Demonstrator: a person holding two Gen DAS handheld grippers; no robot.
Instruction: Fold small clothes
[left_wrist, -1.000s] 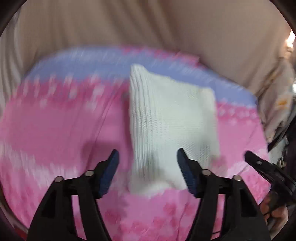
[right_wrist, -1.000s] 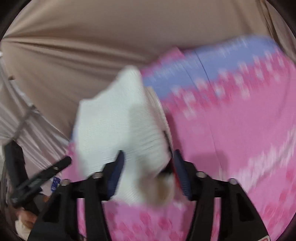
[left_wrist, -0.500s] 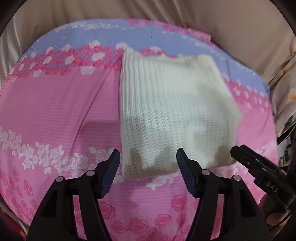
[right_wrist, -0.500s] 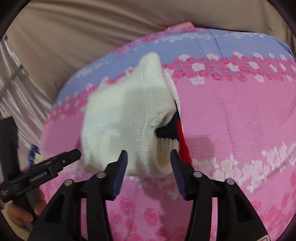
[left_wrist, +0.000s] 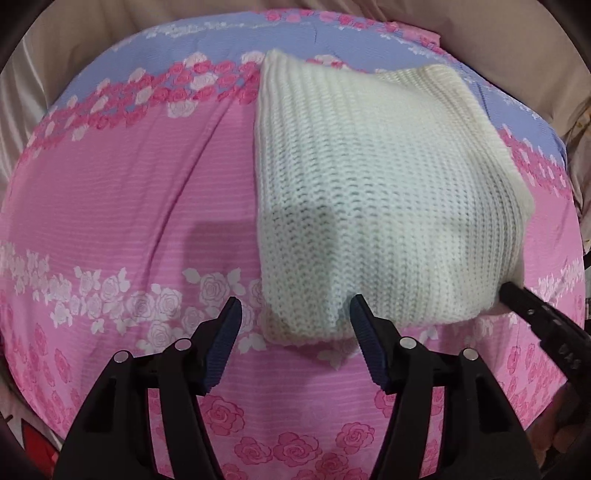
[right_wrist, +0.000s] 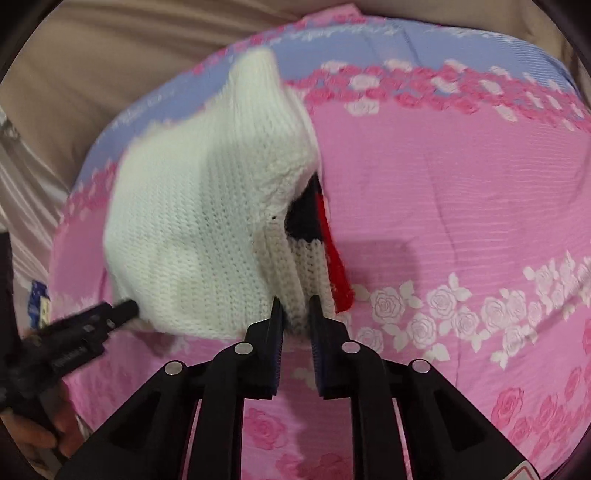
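Observation:
A folded white knit sweater (left_wrist: 373, 206) lies on the pink floral sheet (left_wrist: 129, 229). In the right wrist view the sweater (right_wrist: 199, 221) shows navy and red parts at its open right edge. My left gripper (left_wrist: 295, 314) is open, its jaws astride the sweater's near left corner. My right gripper (right_wrist: 295, 308) is shut on the sweater's near edge, with white knit pinched between the jaws. Each gripper's tip shows in the other's view, the right one (left_wrist: 543, 317) and the left one (right_wrist: 110, 314), both touching the sweater's near edge.
The sheet has a lilac band (left_wrist: 221, 48) at the far side and rose rows across it. Beige draped fabric (right_wrist: 110, 55) rises behind the bed. A hand (right_wrist: 40, 435) holds the left gripper's handle.
The sweater has come down flat onto the sheet and nearer to both cameras. My right gripper's jaws have narrowed from open to shut on the sweater's near edge. The left stayed open.

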